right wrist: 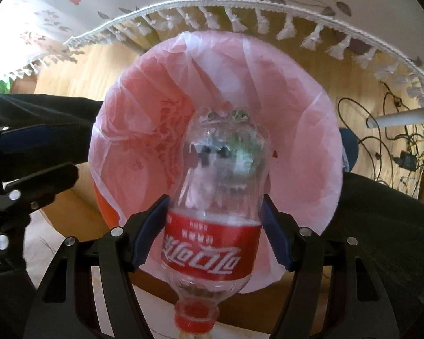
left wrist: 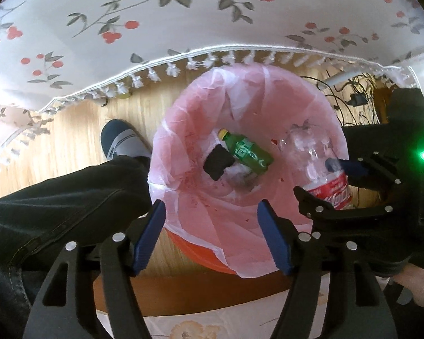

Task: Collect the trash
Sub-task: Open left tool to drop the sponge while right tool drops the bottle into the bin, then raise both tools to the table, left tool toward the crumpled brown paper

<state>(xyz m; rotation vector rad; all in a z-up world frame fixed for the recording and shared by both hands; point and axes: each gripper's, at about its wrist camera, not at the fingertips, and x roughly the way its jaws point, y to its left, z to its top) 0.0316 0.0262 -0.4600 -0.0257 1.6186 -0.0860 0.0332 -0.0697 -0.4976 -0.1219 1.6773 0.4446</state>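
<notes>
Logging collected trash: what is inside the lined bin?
Inside the bin: a green bottle and a black block. Whatever lies beneath them is hidden.

You see a light wooden plank floor; on it stand an orange bin lined with pink plastic bag and tangled black cables.

Bin liner: translucent pink | bottle: green, yellow cap | cola bottle: clear, red label, red cap | tablecloth: white, red-berry sprigs
</notes>
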